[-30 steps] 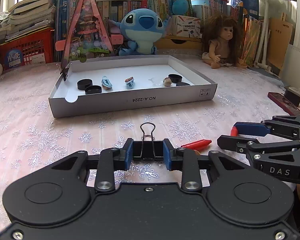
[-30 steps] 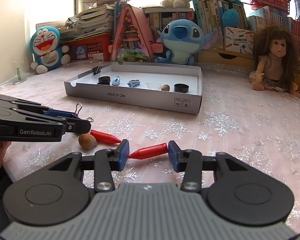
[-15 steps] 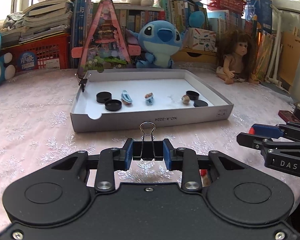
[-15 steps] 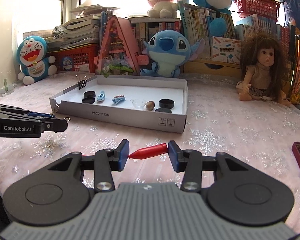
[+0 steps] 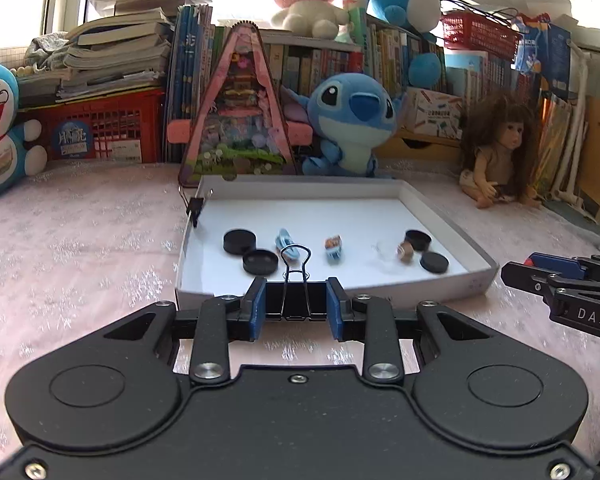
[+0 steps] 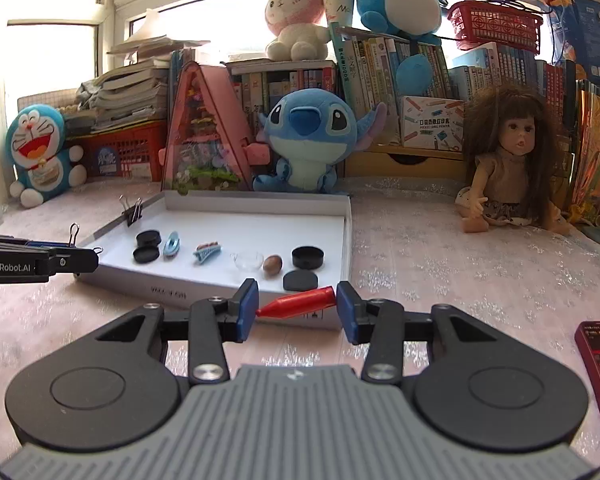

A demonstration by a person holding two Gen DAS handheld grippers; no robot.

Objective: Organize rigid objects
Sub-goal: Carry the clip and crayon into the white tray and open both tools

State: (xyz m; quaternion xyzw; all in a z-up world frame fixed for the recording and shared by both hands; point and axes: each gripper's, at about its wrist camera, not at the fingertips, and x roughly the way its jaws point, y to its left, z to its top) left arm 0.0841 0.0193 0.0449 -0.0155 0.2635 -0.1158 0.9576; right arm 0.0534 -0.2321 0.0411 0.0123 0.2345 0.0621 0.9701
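On the left gripper (image 6: 74, 262), white "GenRobot.AI" lettering; on the right gripper (image 5: 540, 276), "DAS".

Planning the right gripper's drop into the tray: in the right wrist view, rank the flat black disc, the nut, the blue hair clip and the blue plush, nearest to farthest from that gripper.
1. Flat black disc, just past the right gripper, at the tray's near edge.
2. Nut, slightly behind and left of the disc.
3. Blue hair clip, farther back on the tray's left.
4. Blue plush, beyond the tray's far wall.
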